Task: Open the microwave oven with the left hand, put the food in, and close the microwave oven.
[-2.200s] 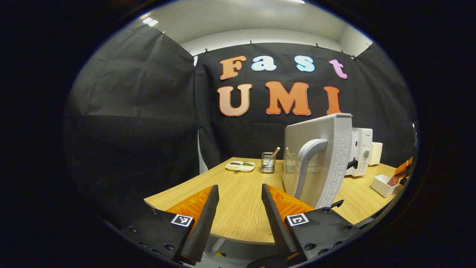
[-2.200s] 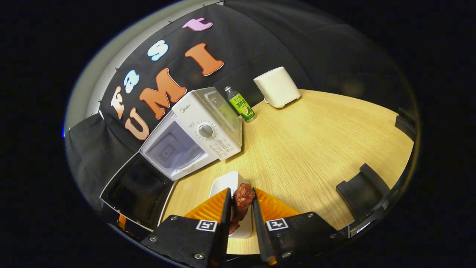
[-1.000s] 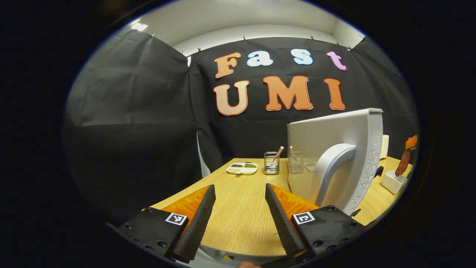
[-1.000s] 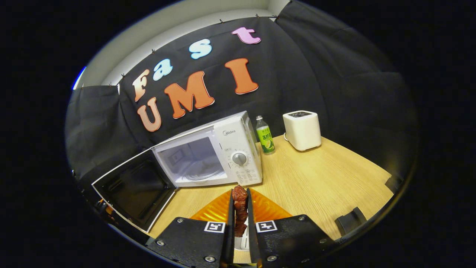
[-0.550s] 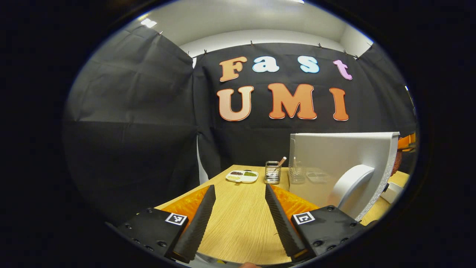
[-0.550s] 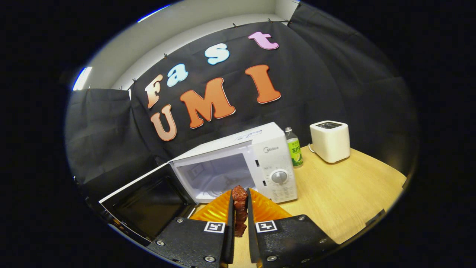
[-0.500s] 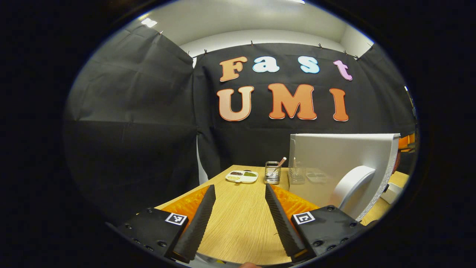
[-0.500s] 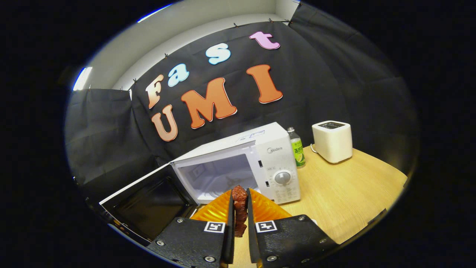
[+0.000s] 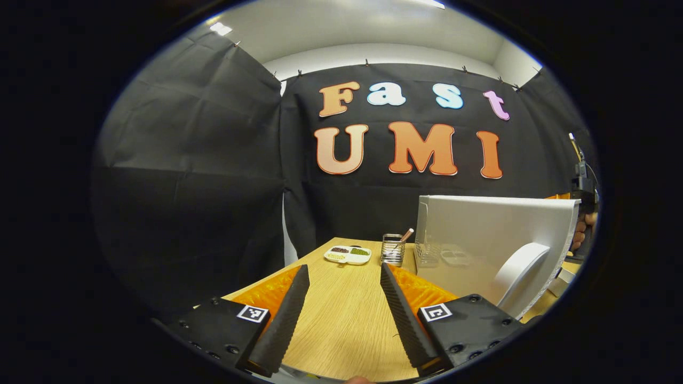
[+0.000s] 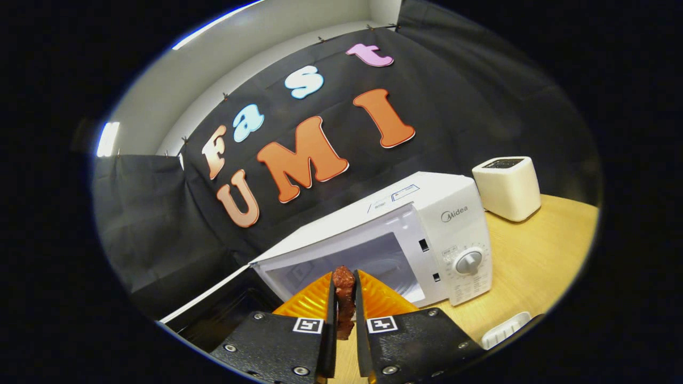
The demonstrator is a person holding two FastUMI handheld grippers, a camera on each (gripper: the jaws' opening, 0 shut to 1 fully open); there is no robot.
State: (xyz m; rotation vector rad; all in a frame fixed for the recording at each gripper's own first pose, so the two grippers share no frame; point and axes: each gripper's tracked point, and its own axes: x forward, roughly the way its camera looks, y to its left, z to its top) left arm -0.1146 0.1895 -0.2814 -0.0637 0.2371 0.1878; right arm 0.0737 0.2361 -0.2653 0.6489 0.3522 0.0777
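**Food lifted and lined up with the open oven**

Left gripper view: your left tongs [image 9: 341, 309] hang wide open over the bench [image 9: 341, 325] with nothing between the fingers. The door [image 9: 491, 240] stands just to their right, swung out, its curved handle [image 9: 520, 272] facing you. Over the last two seconds the door has slid further right across this view and now shows more of its outer face, and the white dish that showed past its edge is mostly hidden behind it. A hand [image 9: 580, 232] shows past the door's far edge. At the back of the bench sit a small tray [image 9: 348, 254] and a wire holder [image 9: 393, 249]. I read this as the opening step done, with your left hand standing by to push the door shut.

Right gripper view: your right tongs [image 10: 341, 320] are closed on the food [image 10: 344, 301], a dark reddish strip. Two seconds ago it hung right over the dish on the bench; now it is raised and the microwave [image 10: 427, 234] fills far more of the view, its cavity [image 10: 352, 264] open straight ahead. The strip's long axis runs along the fingers, its free end pointing at the cavity, so it looks ready to go in end first. A white box [image 10: 507, 186] stands beyond the microwave.
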